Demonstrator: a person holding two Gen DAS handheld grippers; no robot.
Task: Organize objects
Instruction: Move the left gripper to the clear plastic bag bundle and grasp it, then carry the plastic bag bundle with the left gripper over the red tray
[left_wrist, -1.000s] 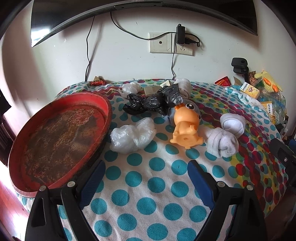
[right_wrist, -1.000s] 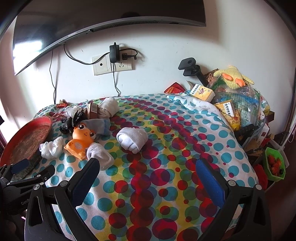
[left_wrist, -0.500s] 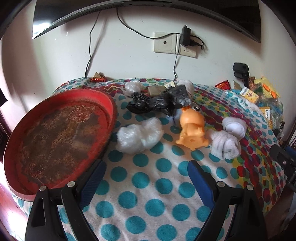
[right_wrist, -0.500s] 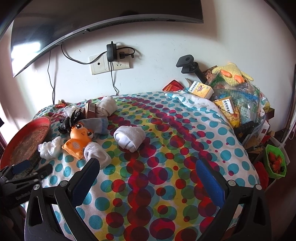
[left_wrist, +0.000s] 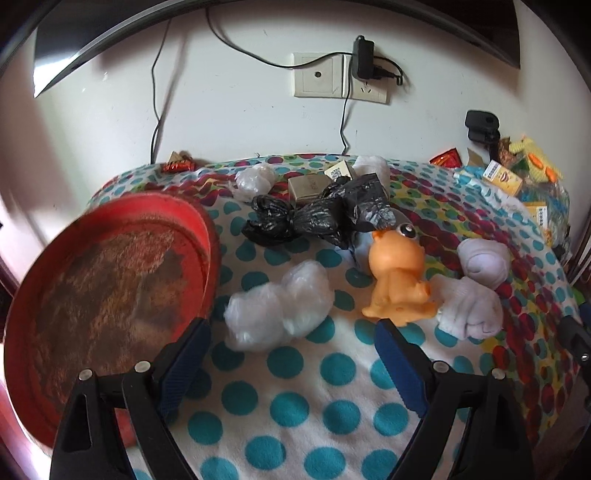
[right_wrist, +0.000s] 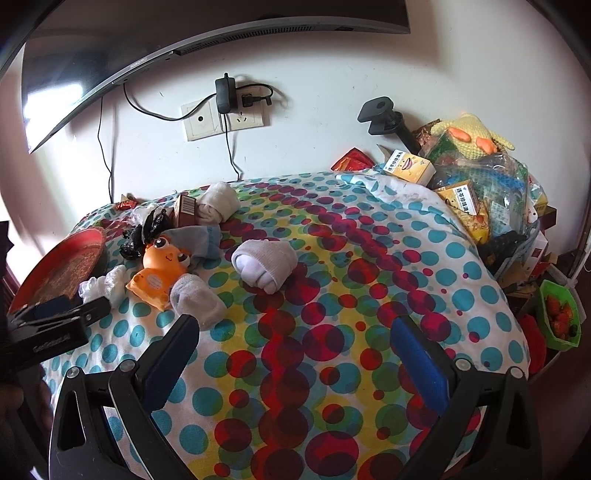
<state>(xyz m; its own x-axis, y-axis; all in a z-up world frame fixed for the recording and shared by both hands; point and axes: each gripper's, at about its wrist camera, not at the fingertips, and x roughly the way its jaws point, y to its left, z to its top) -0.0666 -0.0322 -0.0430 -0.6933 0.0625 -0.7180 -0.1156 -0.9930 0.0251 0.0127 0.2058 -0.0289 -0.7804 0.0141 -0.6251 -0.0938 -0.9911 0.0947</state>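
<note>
On the polka-dot bed, far left, sits a red tray (left_wrist: 110, 280), prob. the drop spot, nothing in it yet. Just right of its rim: clear plastic wad (left_wrist: 277, 310), w/ the left hand-held gripper (left_wrist: 291, 354) spread wide & empty, lined up on it, likely first pick. Behind, black bag (left_wrist: 317, 218); then orange toy (left_wrist: 397, 280), rolled socks (left_wrist: 471, 310). Right hand-held gripper (right_wrist: 295, 358) also agape, holding nothing, over bare cloth.

Beside one red tray (left_wrist: 110, 280), one orange toy (left_wrist: 397, 280), one black bag (left_wrist: 314, 218) and two clear plastic bundles (left_wrist: 277, 310) (left_wrist: 255, 181) were counted. Four rolled socks (right_wrist: 264, 264) (right_wrist: 197, 301) (right_wrist: 219, 203) (right_wrist: 194, 240) and one brown box (right_wrist: 186, 208) were counted nearby.
</note>
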